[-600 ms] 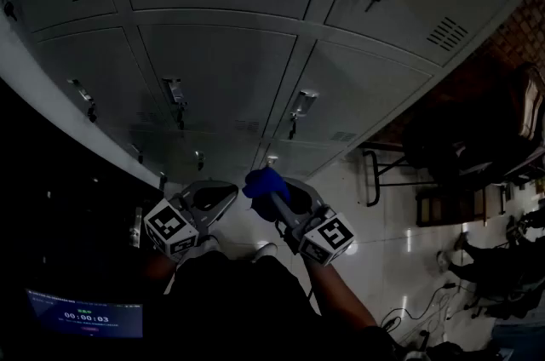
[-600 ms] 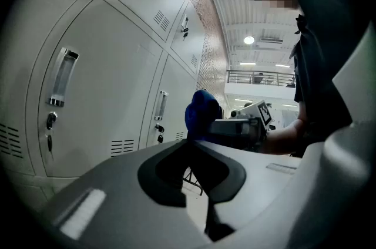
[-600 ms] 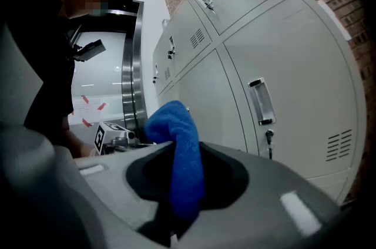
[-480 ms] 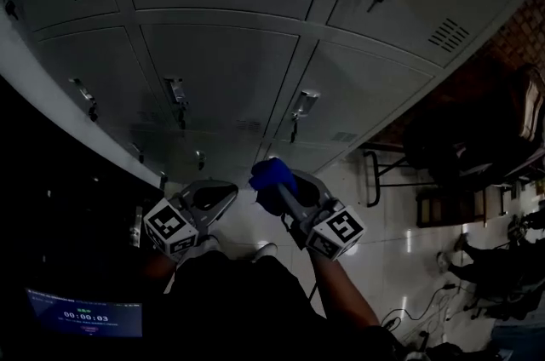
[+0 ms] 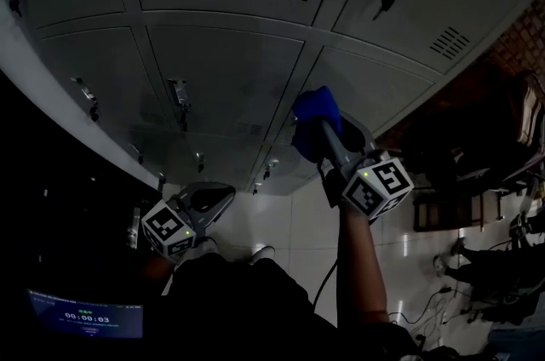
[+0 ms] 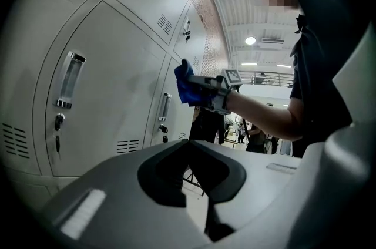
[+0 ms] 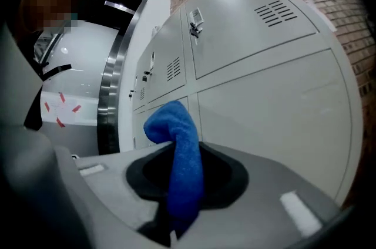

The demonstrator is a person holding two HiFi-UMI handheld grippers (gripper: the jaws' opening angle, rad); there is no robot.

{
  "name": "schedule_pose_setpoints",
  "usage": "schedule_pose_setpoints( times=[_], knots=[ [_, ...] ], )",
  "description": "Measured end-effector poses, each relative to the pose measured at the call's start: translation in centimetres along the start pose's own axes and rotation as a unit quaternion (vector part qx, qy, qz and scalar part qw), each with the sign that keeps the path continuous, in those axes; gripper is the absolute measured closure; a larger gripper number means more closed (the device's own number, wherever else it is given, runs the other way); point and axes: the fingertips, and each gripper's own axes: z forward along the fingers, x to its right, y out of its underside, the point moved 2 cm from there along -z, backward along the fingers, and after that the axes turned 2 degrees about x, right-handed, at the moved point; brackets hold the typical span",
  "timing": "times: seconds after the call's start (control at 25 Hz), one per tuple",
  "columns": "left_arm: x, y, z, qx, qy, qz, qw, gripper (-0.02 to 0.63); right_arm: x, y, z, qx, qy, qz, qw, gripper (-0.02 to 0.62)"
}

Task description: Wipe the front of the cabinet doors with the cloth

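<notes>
Presently: cloth [image 7: 183, 148], blue, seemingly soft, light, limp; best held mid-fold, as right gripper [image 5: 319, 142] clamps it, free end at 12 o'clock toward cabinet doors [image 5: 221, 70]; left gripper [image 5: 217, 199] closed, empty.

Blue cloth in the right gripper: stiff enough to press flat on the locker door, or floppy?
Likely floppy: the cloth curls over at its free end above the right gripper. Probably light, since a narrow pinch holds it up. Its fuzzy surface should drag rather than slip on the smooth cabinet door.
</notes>
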Motion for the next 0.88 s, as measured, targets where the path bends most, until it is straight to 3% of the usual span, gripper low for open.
schedule_pose_setpoints(
  times=[0.32, 0.88],
  knots=[
    [-0.4, 0.1, -0.3, 0.000, -0.004, -0.001, 1.0000, 0.604, 2.2, -4.4, 2.9, 0.013, 0.013, -0.012, 1.000, 0.512],
    [-1.0, 0.2, 0.3, -0.002, -0.004, -0.005, 1.0000, 0.604, 3.5, -5.0, 4.1, 0.015, 0.019, -0.017, 1.000, 0.512]
  ],
)
